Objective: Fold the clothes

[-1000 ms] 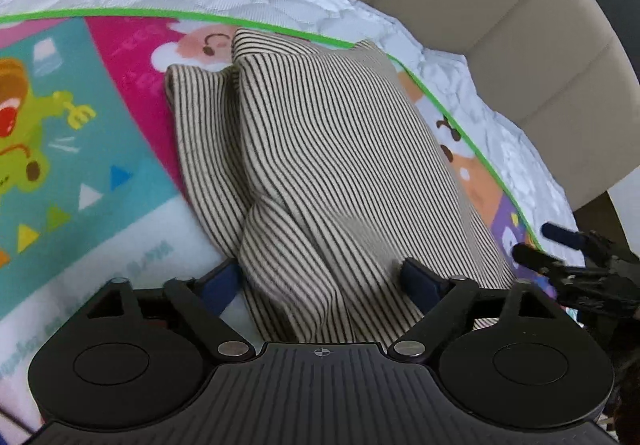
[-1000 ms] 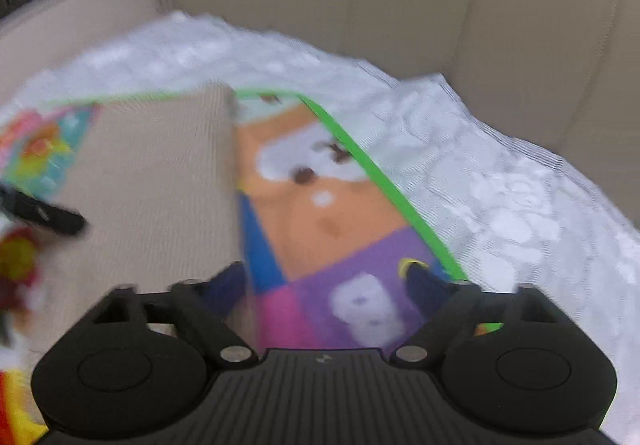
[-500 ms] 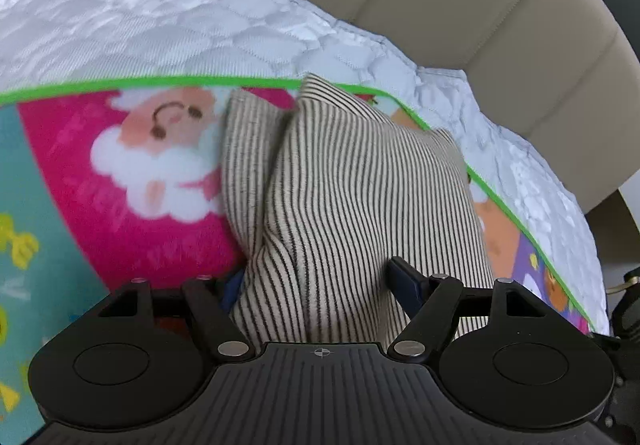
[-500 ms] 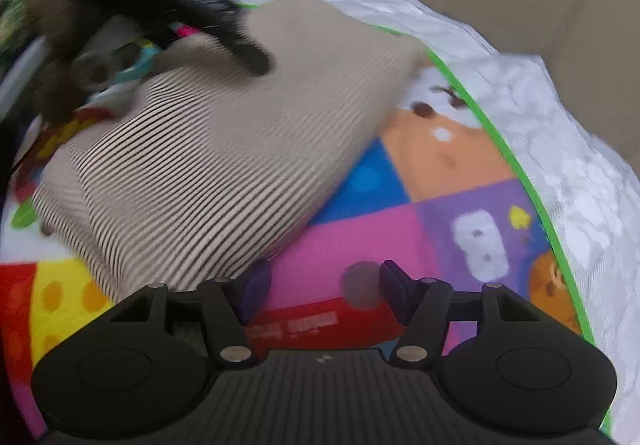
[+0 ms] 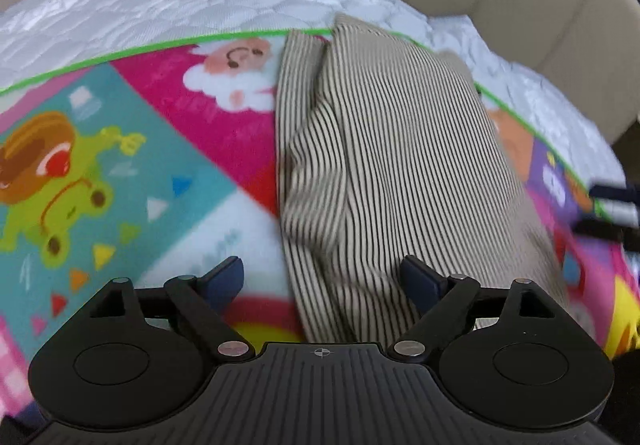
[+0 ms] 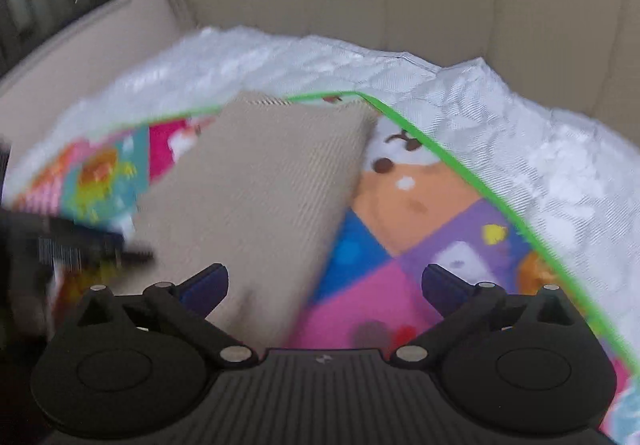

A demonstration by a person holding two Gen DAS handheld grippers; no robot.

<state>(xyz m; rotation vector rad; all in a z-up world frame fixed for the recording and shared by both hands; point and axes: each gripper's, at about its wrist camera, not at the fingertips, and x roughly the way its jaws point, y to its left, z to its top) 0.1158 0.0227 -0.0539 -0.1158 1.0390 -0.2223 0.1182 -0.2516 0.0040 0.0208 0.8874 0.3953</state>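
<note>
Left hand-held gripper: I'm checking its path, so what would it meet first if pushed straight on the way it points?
Probably the folded beige striped garment, whose near end lies between the opening jaws of the left hand-held gripper, on the colourful cartoon-print play mat. Depth is unclear.

One folded striped garment (image 5: 384, 165), one cartoon-print play mat (image 5: 120, 165), one white quilted cover (image 5: 160, 1), two claws

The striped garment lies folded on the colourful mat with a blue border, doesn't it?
Not quite: the striped garment does lie folded on the colourful mat, but the border is bright green, not blue. Both wrist views show it.
</note>
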